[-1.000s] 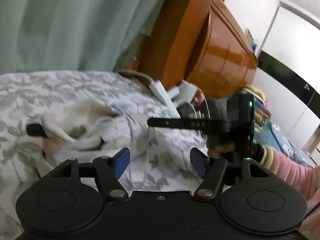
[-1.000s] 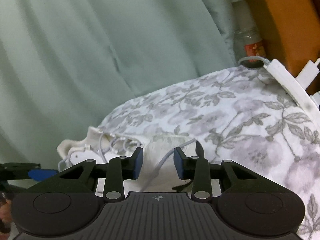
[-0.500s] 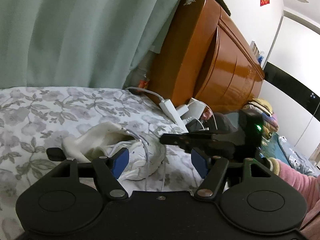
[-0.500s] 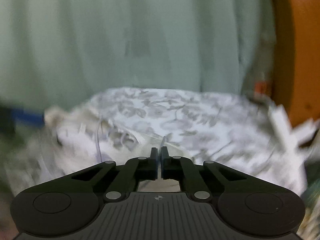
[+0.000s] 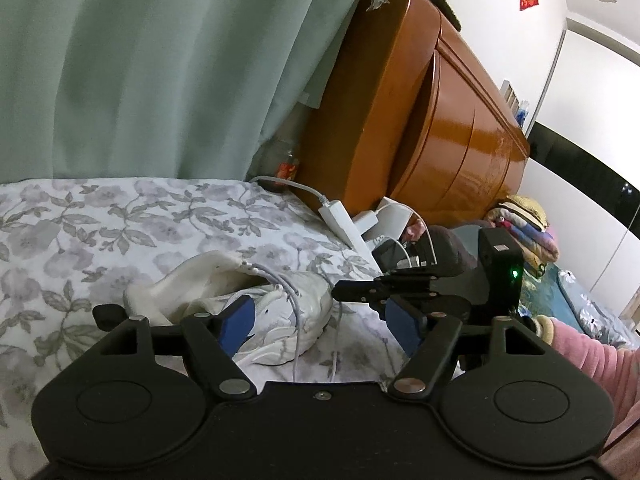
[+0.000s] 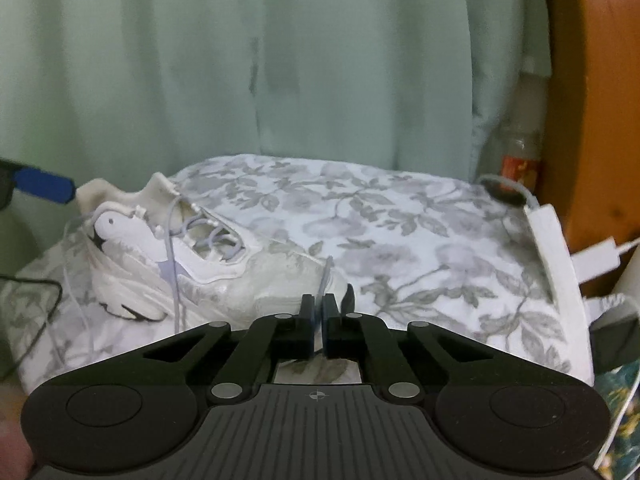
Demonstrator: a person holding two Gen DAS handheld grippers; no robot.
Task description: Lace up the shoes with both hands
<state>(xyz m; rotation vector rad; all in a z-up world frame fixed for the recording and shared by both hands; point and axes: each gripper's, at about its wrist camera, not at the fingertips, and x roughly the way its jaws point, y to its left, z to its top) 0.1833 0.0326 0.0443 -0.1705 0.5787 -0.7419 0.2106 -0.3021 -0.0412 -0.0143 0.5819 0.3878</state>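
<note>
A white sneaker (image 5: 280, 304) lies on the floral bedspread (image 5: 120, 216), toe to the right, with pale lilac laces loose at its opening. In the right wrist view the sneaker (image 6: 168, 256) sits left of centre. My right gripper (image 6: 319, 312) is shut on a shoelace end (image 6: 326, 276) just in front of the toe. The left wrist view shows the right gripper (image 5: 344, 290) beside the toe with the shoelace (image 5: 337, 336) hanging from its tip. My left gripper (image 5: 320, 320) hangs open over the near side of the shoe, nothing between its pads.
A white power strip (image 5: 340, 220) with chargers and cables lies at the bed's right edge, against an orange wooden headboard (image 5: 440, 120). A bottle (image 6: 520, 152) stands by the green curtain (image 6: 280, 60). A thin black cable (image 6: 36, 312) runs at the left. A pink sleeve (image 5: 592, 364) is at right.
My right gripper went from open to shut on the lace end near the toe. The left gripper drew back, so the shoe now sits further ahead; it stays open.
</note>
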